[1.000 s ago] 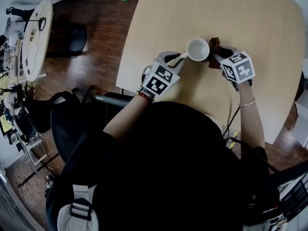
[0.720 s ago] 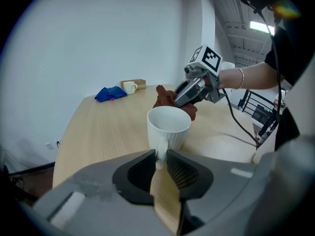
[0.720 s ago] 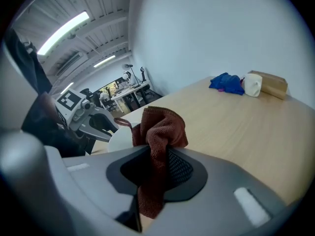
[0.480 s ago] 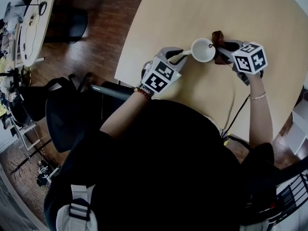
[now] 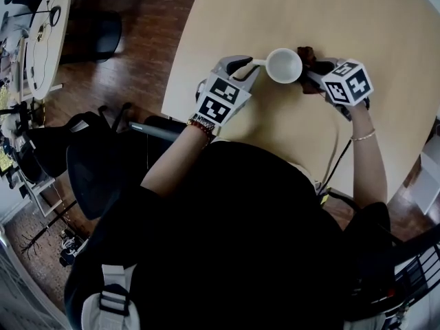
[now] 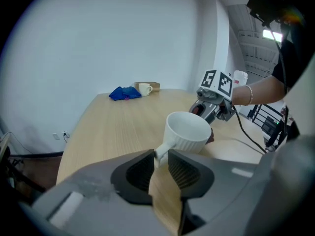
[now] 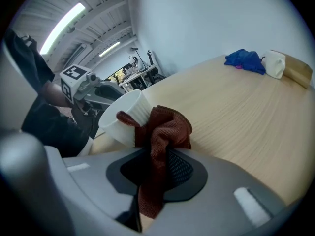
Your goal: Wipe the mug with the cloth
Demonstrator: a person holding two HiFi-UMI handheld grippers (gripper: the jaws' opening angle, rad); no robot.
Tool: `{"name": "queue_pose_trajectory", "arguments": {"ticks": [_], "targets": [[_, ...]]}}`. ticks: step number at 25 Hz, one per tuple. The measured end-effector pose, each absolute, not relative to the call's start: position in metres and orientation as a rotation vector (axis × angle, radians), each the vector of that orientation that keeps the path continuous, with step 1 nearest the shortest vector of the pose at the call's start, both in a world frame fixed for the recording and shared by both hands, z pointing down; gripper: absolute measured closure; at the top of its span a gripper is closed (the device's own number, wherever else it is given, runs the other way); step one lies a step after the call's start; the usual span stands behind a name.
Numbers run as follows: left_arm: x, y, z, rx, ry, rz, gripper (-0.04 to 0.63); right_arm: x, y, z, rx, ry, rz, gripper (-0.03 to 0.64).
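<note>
- A white mug (image 5: 284, 65) stands upright on a pale wooden table (image 5: 323, 5). It is close to the near edge, nearer the near left corner than the right.
- The left gripper (image 6: 158, 157) has just been opening its jaws. The mug's handle (image 5: 258, 62) sits between them, loosely framed rather than pinched.
- The right gripper (image 7: 156, 156) is clenched on a rust-brown cloth (image 7: 167, 129). The cloth's bunched end touches the mug's outer wall on the side away from the handle.
- The mug looks like glazed ceramic: rigid, smooth, fairly weighty and likely to chip. With the handle slack it could skid or turn under the cloth's push, so the handle is the sound place to grip.
- The cloth is limp and light, so a pinched fold is hold enough.
- Hard to make out are the mug's inside and any dirt or wet on it. In the head view the cloth is mostly behind the right gripper's marker cube (image 5: 347, 82).
- The person (image 5: 240, 239) covers part of the near edge.
</note>
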State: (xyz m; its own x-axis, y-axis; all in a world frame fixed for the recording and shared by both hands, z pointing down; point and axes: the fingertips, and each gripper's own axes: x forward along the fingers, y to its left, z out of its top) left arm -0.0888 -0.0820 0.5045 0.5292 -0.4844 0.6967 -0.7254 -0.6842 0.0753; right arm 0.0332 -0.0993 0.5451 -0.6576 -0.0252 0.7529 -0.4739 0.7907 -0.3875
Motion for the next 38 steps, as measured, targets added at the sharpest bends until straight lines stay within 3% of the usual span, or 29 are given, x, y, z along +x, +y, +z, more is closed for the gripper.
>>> {"name": "queue_pose_trajectory", "arguments": {"ticks": [9, 16, 32, 38], "targets": [[-0.088, -0.112, 0.505, 2.497, -0.995, 0.959, 0.52, 0.036, -0.08, 0.538, 0.289, -2.211, 0.674, 0.538], [-0.084, -0.118, 0.504, 2.53, -0.962, 0.97, 0.522, 0.03, -0.118, 0.482, 0.343, -2.358, 0.663, 0.538], [-0.072, -0.139, 0.506, 2.615, -0.845, 0.961, 0.526, 0.028, -0.12, 0.551, 0.307, -2.138, 0.643, 0.538], [-0.065, -0.144, 0.507, 2.631, -0.798, 0.909, 0.531, 0.026, -0.114, 0.534, 0.319, -2.228, 0.691, 0.538]]}}
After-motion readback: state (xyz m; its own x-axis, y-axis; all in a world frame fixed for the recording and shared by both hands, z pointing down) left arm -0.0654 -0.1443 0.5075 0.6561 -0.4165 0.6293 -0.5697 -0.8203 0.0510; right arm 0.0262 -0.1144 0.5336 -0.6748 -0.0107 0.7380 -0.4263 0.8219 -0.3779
